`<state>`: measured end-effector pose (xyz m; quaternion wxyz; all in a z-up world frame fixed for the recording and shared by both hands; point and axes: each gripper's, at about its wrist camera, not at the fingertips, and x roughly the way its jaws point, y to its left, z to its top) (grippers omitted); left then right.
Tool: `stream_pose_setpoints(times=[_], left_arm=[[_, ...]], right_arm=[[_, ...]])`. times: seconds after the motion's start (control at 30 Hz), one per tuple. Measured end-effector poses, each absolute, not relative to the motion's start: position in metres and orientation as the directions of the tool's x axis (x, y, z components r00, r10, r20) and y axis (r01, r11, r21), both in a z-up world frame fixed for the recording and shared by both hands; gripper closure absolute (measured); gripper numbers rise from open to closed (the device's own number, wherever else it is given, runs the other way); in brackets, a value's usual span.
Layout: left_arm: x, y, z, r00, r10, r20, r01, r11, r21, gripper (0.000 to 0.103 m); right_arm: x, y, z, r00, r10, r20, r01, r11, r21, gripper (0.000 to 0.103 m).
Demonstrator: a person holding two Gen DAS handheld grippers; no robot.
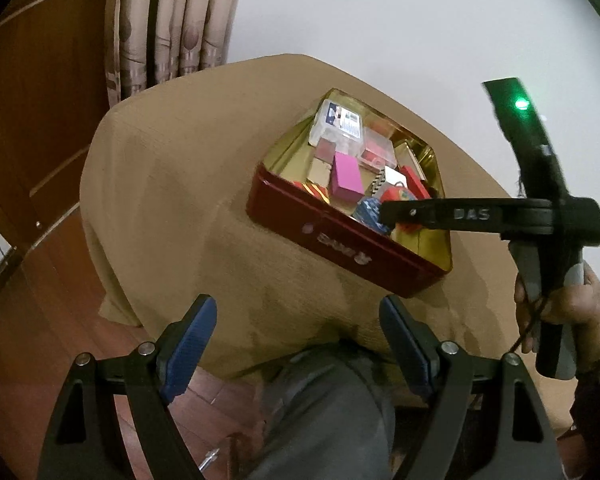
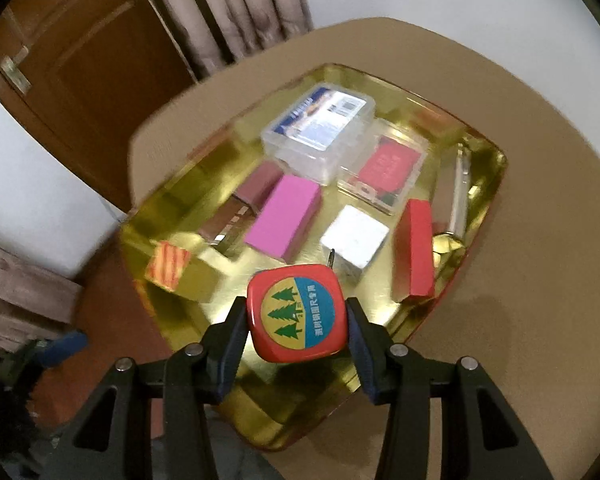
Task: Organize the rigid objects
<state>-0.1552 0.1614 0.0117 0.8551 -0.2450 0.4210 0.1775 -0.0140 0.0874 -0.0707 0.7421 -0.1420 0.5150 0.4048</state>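
Note:
My right gripper (image 2: pixel 297 314) is shut on a red tape measure (image 2: pixel 297 312) with a tree label and holds it above the near end of the tin (image 2: pixel 496 168), a red box with a gold inside. In the tin lie a pink box (image 2: pixel 286 216), a clear plastic case (image 2: pixel 320 132), a clear case with a red card (image 2: pixel 388 170), a silver cube (image 2: pixel 354 236), a red block (image 2: pixel 414 252), a brown box (image 2: pixel 240 208) and a striped orange cube (image 2: pixel 167 266). My left gripper (image 1: pixel 298 334) is open and empty, low over the table's near edge, short of the tin (image 1: pixel 340 242). The right gripper (image 1: pixel 392 212) shows over the tin.
The tin sits on a table under a tan cloth (image 1: pixel 172 184). A wooden door (image 1: pixel 32 120) and a curtain (image 1: pixel 172 20) stand behind at the left. A person's leg in grey trousers (image 1: pixel 320 412) is below the table edge.

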Motion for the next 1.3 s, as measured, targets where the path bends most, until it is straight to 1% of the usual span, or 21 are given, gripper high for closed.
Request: stream_pose_setpoints(times=[0.2, 0.27, 0.37, 0.43, 0.57, 0.63, 0.77, 0.83, 0.9, 0.97, 1.03, 1.1, 1.2, 1.27, 1.3], left_arm=[[-0.153, 0.158, 0.009, 0.573, 0.079, -0.816, -0.492, 0.83, -0.264, 0.022], [-0.152, 0.158, 0.008, 0.568, 0.08, -0.819, -0.491, 0.832, -0.258, 0.022], [-0.152, 0.159, 0.009, 0.57, 0.078, -0.818, -0.491, 0.831, -0.263, 0.022], [-0.152, 0.159, 0.009, 0.571, 0.074, -0.818, -0.488, 0.831, -0.265, 0.021], [-0.151, 0.156, 0.009, 0.568, 0.077, -0.819, -0.483, 0.838, -0.256, 0.021], [-0.152, 0.154, 0.01, 0.573, 0.087, -0.815, -0.478, 0.843, -0.247, 0.021], [-0.151, 0.15, 0.012, 0.573, 0.112, -0.812, -0.473, 0.854, -0.216, 0.02], [-0.151, 0.148, 0.014, 0.579, 0.113, -0.807, -0.465, 0.86, -0.213, 0.02], [-0.15, 0.146, 0.017, 0.583, 0.127, -0.803, -0.453, 0.871, -0.192, 0.02], [-0.15, 0.144, 0.021, 0.59, 0.154, -0.793, -0.449, 0.879, -0.164, 0.02], [-0.149, 0.143, 0.025, 0.598, 0.173, -0.782, -0.445, 0.884, -0.145, 0.019], [-0.146, 0.142, 0.028, 0.603, 0.184, -0.776, -0.44, 0.888, -0.131, 0.019], [-0.141, 0.142, 0.031, 0.61, 0.186, -0.77, -0.426, 0.897, -0.12, 0.019], [-0.138, 0.14, 0.033, 0.615, 0.199, -0.763, -0.426, 0.898, -0.109, 0.019], [-0.137, 0.139, 0.034, 0.619, 0.203, -0.759, -0.424, 0.899, -0.105, 0.019]], right_arm=[[0.015, 0.088, -0.076, 0.166, 0.369, -0.914, -0.667, 0.725, 0.172, 0.055], [0.022, 0.093, -0.078, 0.159, 0.34, -0.927, -0.669, 0.728, 0.152, 0.055], [0.025, 0.092, -0.076, 0.12, 0.34, -0.933, -0.67, 0.721, 0.177, 0.055], [0.023, 0.092, -0.077, 0.117, 0.324, -0.939, -0.67, 0.723, 0.166, 0.055], [0.021, 0.1, -0.074, 0.195, 0.264, -0.944, -0.663, 0.745, 0.072, 0.054], [0.023, 0.104, -0.074, 0.206, 0.266, -0.942, -0.65, 0.757, 0.072, 0.054], [0.02, 0.102, -0.065, 0.289, 0.263, -0.92, -0.621, 0.783, 0.029, 0.054], [0.016, 0.094, -0.057, 0.29, 0.318, -0.902, -0.614, 0.786, 0.08, 0.054], [0.007, 0.077, -0.043, 0.316, 0.412, -0.855, -0.597, 0.786, 0.158, 0.054], [-0.013, 0.055, -0.025, 0.363, 0.519, -0.774, -0.599, 0.766, 0.233, 0.054], [-0.038, 0.034, -0.013, 0.45, 0.564, -0.693, -0.605, 0.763, 0.227, 0.053], [-0.066, 0.021, -0.009, 0.557, 0.542, -0.629, -0.59, 0.791, 0.161, 0.053], [-0.093, 0.006, -0.013, 0.662, 0.493, -0.565, -0.544, 0.834, 0.09, 0.052], [-0.094, 0.0, -0.018, 0.7, 0.442, -0.561, -0.499, 0.865, 0.059, 0.048], [-0.095, -0.003, -0.021, 0.706, 0.43, -0.563, -0.482, 0.874, 0.062, 0.048]])
